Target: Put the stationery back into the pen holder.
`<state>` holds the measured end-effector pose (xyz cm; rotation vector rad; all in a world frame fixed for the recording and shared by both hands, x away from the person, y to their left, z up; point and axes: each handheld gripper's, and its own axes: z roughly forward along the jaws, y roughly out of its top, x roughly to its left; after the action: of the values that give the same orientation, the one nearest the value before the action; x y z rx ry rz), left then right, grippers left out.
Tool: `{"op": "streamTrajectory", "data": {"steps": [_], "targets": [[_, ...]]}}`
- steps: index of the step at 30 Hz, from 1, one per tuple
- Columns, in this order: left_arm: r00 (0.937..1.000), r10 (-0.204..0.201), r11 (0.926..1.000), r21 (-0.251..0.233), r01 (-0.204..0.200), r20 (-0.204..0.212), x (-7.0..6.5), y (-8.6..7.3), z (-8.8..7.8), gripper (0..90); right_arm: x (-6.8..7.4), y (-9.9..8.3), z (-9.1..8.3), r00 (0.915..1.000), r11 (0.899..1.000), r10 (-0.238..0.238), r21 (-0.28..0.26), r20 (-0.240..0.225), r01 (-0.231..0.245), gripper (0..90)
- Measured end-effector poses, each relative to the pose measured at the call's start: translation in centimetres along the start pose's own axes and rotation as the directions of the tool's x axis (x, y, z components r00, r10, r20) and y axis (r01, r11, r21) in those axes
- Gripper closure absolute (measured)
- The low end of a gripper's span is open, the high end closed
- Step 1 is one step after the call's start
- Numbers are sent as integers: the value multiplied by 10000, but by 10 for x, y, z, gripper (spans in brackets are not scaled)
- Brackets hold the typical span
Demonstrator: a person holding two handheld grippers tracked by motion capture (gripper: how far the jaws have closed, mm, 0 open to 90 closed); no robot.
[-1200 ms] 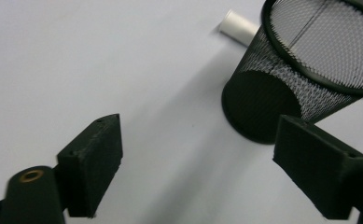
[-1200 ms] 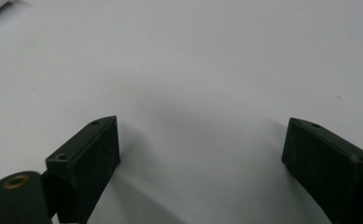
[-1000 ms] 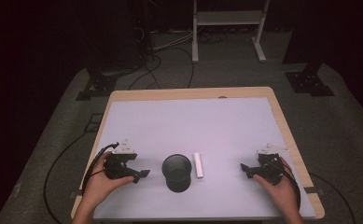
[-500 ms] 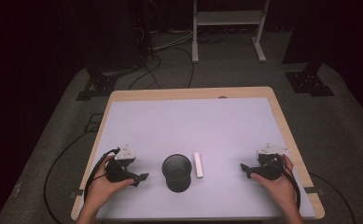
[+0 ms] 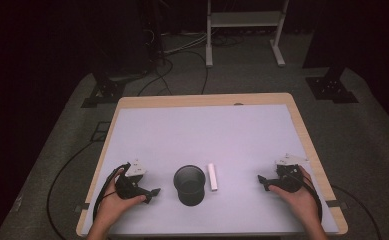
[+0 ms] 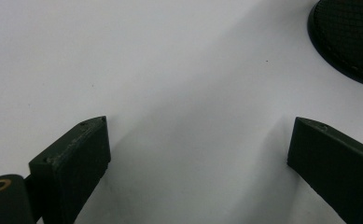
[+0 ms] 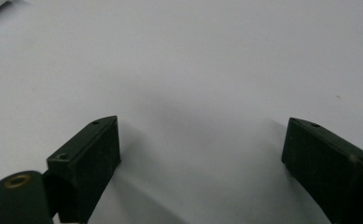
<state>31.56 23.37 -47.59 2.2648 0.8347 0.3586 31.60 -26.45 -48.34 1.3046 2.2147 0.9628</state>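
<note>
Both grippers sit low on the white table (image 5: 202, 130): left gripper (image 5: 152, 192) has just been spreading its jaws, nothing between them, and right gripper (image 5: 263, 182) is wide apart too. The round black mesh cup (image 5: 189, 184) stands at 3 o'clock of the left gripper, near but apart. A small white stick (image 5: 212, 176), maybe chalk, lies just beside the cup's 2 o'clock.

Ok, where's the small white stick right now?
In the high view the small white stick lies flat on the table, just right of the black mesh cup, between the two grippers, nearer the left one.
</note>
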Motion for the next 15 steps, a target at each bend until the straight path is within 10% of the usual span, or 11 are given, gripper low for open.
{"op": "streamTrajectory", "data": {"steps": [15], "targets": [[10000,-58,9998,-216,57,-43,1,-3,2,0,16,10,-10,9988,9988,-142,470,-475,164,293]]}}
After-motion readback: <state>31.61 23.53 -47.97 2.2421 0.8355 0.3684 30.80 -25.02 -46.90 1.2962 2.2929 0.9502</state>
